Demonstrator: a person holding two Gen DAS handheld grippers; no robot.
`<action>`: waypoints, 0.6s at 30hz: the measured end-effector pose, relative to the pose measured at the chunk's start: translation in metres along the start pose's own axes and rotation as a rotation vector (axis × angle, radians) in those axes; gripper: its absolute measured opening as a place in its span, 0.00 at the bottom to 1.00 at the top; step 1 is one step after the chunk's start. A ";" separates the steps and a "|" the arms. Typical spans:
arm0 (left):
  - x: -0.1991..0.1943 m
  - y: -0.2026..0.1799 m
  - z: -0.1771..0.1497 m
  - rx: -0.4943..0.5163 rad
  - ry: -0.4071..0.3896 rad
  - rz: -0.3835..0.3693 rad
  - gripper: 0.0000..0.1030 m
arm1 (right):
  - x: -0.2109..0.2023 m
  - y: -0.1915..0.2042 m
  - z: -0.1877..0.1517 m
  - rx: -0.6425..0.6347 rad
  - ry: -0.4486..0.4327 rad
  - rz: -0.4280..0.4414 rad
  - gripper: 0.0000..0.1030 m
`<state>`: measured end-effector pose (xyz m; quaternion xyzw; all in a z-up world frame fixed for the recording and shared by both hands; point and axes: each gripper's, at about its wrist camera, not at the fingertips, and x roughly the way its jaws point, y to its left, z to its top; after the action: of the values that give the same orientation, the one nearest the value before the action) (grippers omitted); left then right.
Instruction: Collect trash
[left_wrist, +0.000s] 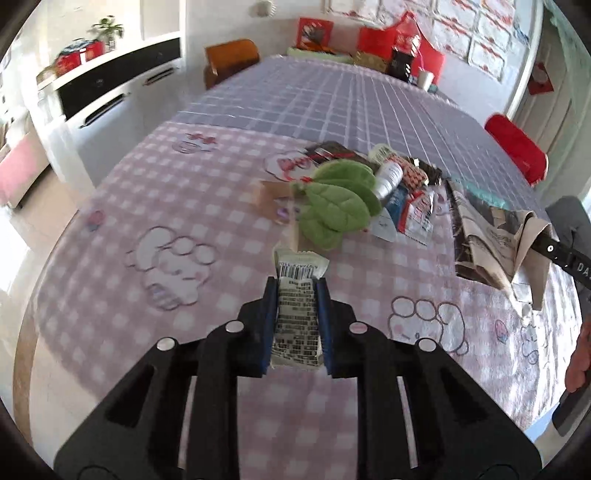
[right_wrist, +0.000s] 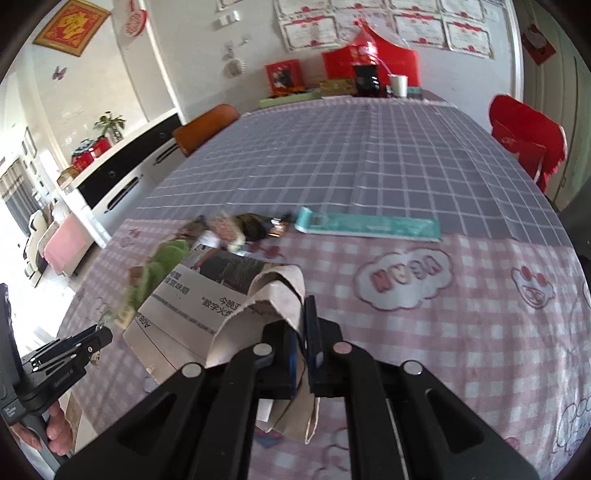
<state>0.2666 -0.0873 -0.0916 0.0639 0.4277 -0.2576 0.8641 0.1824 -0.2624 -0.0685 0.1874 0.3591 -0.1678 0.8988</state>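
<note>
A white wrapper (left_wrist: 297, 306) printed with a barcode and dense black text is pinched between the blue pads of the left gripper (left_wrist: 297, 286); its crimped top end sticks out past the fingertips, above the pink checked tablecloth (left_wrist: 110, 295). No gap is seen between pads and wrapper.

Just beyond those tips a pile of trash is spread on the cloth — green fabric leaves (left_wrist: 338, 201) nearest, a silver tube (left_wrist: 388, 179) and several small red, white and blue packets (left_wrist: 415, 216) behind and to the right of them, dark foil wrappers (left_wrist: 332, 149) farther back. To the right of the left tongs a folded newspaper (left_wrist: 476, 236) is seen, with a beige crumpled paper (left_wrist: 524, 236) at its near corner, taken by the right gripper (left_wrist: 543, 245) at the frame's edge.

In the right wrist view the right gripper (right_wrist: 303, 317) is pressed together on that beige paper (right_wrist: 273, 295), which rises in a loop in front of the fingers and hangs in a strip below them. The newspaper (right_wrist: 184, 306) lies just left of these tongs, partly under the paper. Ahead of the tips, well apart, a long teal package (right_wrist: 369, 227) lies flat where the pink cloth meets the grey checked cloth (right_wrist: 332, 155); the dark wrappers (right_wrist: 255, 225) lie to its left. The left gripper (right_wrist: 99, 338) is seen at far left, held by a hand (right_wrist: 55, 428).
</note>
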 end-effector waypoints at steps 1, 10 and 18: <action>-0.006 0.005 -0.002 -0.010 -0.008 -0.014 0.20 | -0.001 0.007 0.000 -0.011 -0.001 0.012 0.05; -0.044 0.071 -0.025 -0.134 -0.046 0.085 0.20 | 0.001 0.103 -0.006 -0.153 0.005 0.152 0.05; -0.082 0.159 -0.071 -0.293 -0.059 0.205 0.20 | 0.005 0.213 -0.033 -0.316 0.049 0.299 0.05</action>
<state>0.2550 0.1044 -0.0900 -0.0270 0.4261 -0.1051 0.8981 0.2595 -0.0620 -0.0478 0.0994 0.3707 0.0302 0.9229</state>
